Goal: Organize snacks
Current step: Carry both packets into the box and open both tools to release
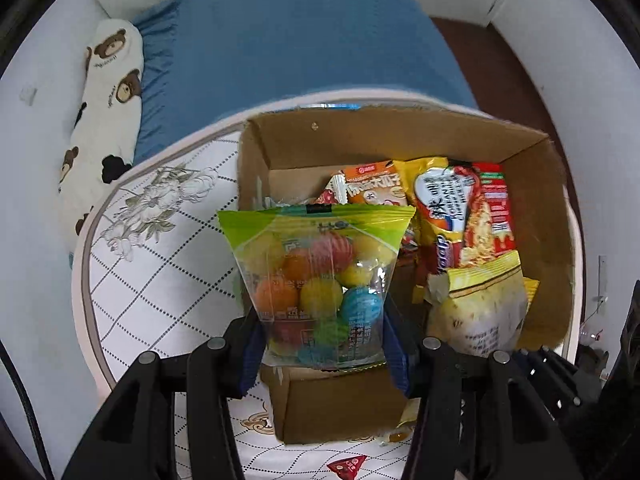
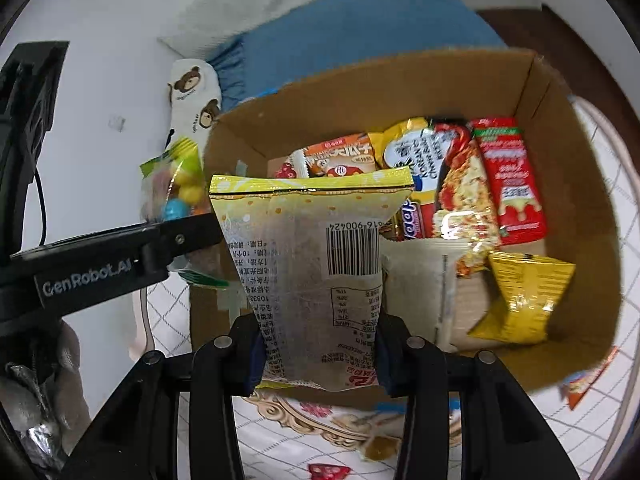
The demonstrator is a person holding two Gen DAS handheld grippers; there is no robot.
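My left gripper [image 1: 322, 332] is shut on a clear bag of coloured candy balls with a green top [image 1: 320, 280], held upright over the near left edge of an open cardboard box [image 1: 360, 140]. My right gripper [image 2: 320, 344] is shut on a yellow-topped snack bag with a barcode [image 2: 316, 272], held upright over the box's near edge [image 2: 580, 160]. That bag also shows in the left wrist view [image 1: 476, 308]. The candy bag and left gripper show at the left of the right wrist view [image 2: 176, 188]. Several snack packs lie inside the box, among them a red noodle pack [image 2: 508, 184] and a small yellow packet [image 2: 520, 300].
The box stands on a round table with a white quilted cloth [image 1: 152, 280]. Loose small snacks lie on the cloth near the box [image 1: 348, 466] [image 2: 584, 384]. Behind are a blue bed [image 1: 300, 40] and a bear-print pillow [image 1: 108, 120].
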